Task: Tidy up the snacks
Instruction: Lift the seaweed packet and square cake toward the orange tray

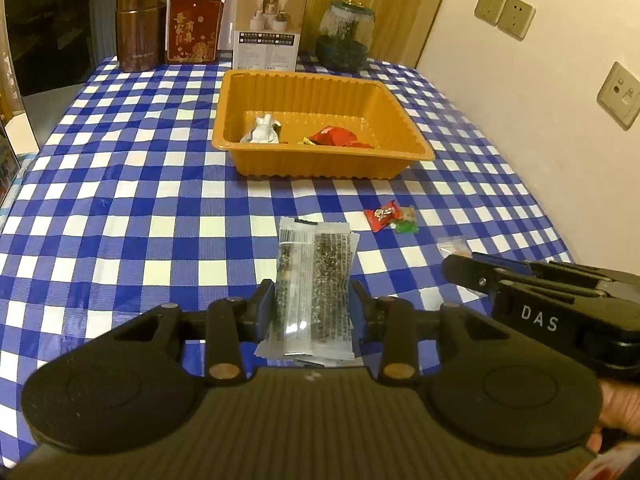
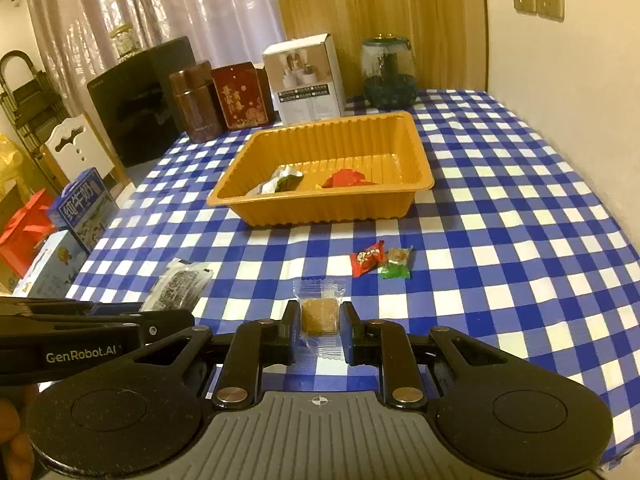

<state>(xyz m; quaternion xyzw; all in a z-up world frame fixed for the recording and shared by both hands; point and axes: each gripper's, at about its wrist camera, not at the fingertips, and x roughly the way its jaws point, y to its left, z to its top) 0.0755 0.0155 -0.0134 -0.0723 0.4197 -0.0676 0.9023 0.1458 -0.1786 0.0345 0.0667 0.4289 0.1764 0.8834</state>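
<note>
An orange tray point(image 1: 320, 162) point(image 2: 332, 210) on the blue checked tablecloth holds a white wrapped snack point(image 1: 262, 132) and a red packet point(image 1: 334, 136). My left gripper point(image 1: 312, 306) is shut on a clear packet of dark seaweed-like snack point(image 1: 316, 280), also seen in the right wrist view point(image 2: 178, 284). My right gripper point(image 2: 320, 330) has its fingers against a clear packet with a brown cake point(image 2: 320, 314) lying on the cloth. A red candy point(image 1: 380, 216) point(image 2: 367, 258) and a green candy point(image 1: 407, 222) point(image 2: 396, 266) lie loose in front of the tray.
Along the table's back stand a brown tin point(image 1: 141, 26), a red box point(image 1: 194, 28), a white carton point(image 1: 269, 26) and a glass jar point(image 1: 345, 36). A wall point(image 1: 540, 80) runs along the right side. Boxes point(image 2: 76, 216) sit off the left edge.
</note>
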